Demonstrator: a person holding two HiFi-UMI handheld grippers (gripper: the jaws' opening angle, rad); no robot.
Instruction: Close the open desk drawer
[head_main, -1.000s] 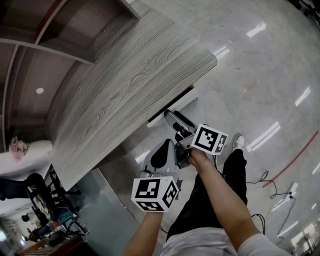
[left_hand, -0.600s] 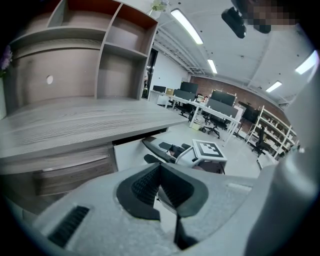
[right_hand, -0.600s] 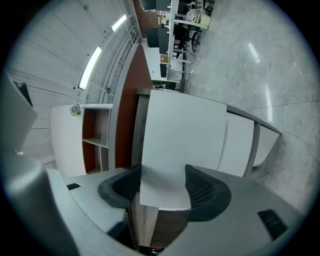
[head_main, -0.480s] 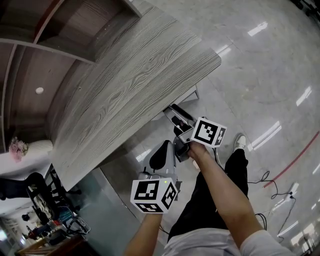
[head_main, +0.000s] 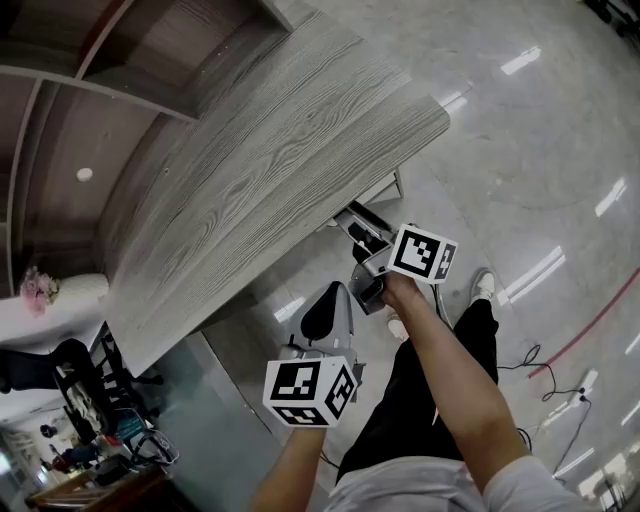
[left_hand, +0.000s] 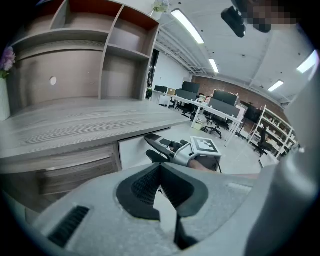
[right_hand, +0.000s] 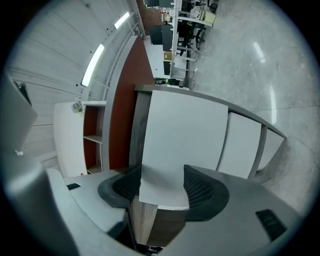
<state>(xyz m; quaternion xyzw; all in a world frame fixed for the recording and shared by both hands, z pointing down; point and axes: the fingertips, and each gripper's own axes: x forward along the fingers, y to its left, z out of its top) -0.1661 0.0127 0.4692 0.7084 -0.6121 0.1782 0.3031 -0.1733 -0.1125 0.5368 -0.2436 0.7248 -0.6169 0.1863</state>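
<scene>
Under woodgrain desktop (head_main: 270, 150), right hand-held gripper (right_hand: 162, 182) gapes at flat white drawer (right_hand: 185, 130); left hand-held gripper (left_hand: 160, 167) clenched.

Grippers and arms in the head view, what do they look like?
Both the left gripper and right gripper have pale grey bodies, black ribbed fingers and a white cube with black square markers. Arms are bare below a white sleeve; black trousers.

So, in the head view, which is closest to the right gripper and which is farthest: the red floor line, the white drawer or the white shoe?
1. The white drawer, just ahead of the right gripper and its jaws.
2. The white shoe, down on the floor to the gripper's right.
3. The red line, far right on the floor.
</scene>
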